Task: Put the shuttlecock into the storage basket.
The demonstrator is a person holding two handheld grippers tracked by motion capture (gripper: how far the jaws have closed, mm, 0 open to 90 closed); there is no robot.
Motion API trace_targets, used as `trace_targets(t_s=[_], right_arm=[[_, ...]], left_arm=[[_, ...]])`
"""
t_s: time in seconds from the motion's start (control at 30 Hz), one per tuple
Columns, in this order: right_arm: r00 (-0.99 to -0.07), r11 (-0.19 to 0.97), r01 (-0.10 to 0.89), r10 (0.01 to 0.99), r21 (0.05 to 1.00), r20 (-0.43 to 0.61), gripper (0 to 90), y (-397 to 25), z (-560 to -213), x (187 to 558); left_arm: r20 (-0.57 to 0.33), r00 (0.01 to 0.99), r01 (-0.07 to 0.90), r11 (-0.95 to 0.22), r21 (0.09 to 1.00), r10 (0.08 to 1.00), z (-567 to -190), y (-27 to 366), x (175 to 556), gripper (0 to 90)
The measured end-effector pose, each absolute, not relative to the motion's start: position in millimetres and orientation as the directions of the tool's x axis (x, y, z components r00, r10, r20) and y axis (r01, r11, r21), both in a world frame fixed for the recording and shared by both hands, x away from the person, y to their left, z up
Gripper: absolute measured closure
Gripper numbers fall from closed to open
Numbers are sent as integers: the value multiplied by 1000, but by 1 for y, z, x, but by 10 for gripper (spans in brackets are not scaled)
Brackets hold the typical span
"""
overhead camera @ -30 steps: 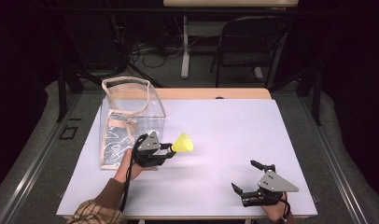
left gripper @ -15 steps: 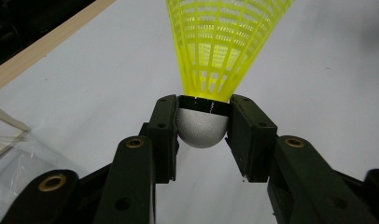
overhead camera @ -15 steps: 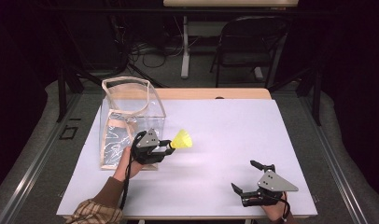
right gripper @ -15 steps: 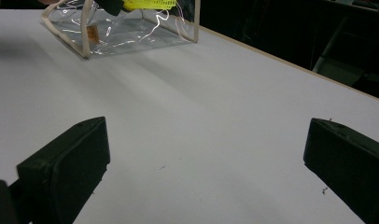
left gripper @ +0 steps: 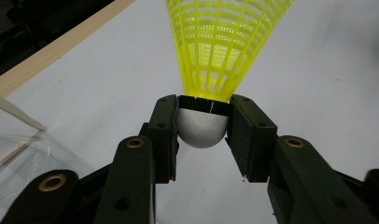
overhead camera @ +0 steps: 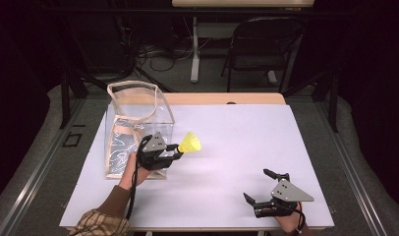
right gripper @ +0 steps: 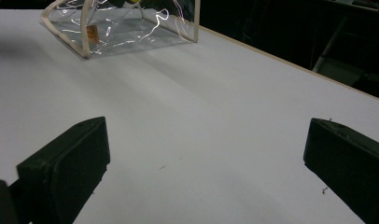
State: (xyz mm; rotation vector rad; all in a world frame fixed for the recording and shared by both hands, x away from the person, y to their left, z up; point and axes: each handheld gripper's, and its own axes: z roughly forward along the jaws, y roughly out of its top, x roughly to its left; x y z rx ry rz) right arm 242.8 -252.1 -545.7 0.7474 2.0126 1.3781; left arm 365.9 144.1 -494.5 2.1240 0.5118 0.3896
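Observation:
A yellow shuttlecock (overhead camera: 190, 143) with a white cork base (left gripper: 201, 127) is held off the white table (overhead camera: 227, 137). My left gripper (overhead camera: 174, 150) is shut on the cork base, the yellow skirt (left gripper: 225, 42) pointing away from the jaws. It hangs just right of the clear plastic bag (overhead camera: 133, 125), near the bag's front right corner. My right gripper (overhead camera: 262, 187) rests open near the table's front right edge, nothing between its fingers (right gripper: 66, 163). The bag (right gripper: 122, 25) shows far off in the right gripper view.
The clear bag stands upright with an open top and cream trim at the table's left. A black chair (overhead camera: 261, 49) and a table leg (overhead camera: 194, 49) stand beyond the far edge. A wooden strip (overhead camera: 222, 98) runs along the table's back.
My left gripper has lifted the shuttlecock slightly up and toward the bag. The right gripper has stayed put.

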Motion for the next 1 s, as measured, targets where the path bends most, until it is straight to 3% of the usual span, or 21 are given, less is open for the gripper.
trace_targets(t_s=[1.0], right_arm=[[-674,313,128,723,941,-149,0,-252,-546,244]], left_arm=[[86,833,231,-485,844,546,-480,152,369,637]])
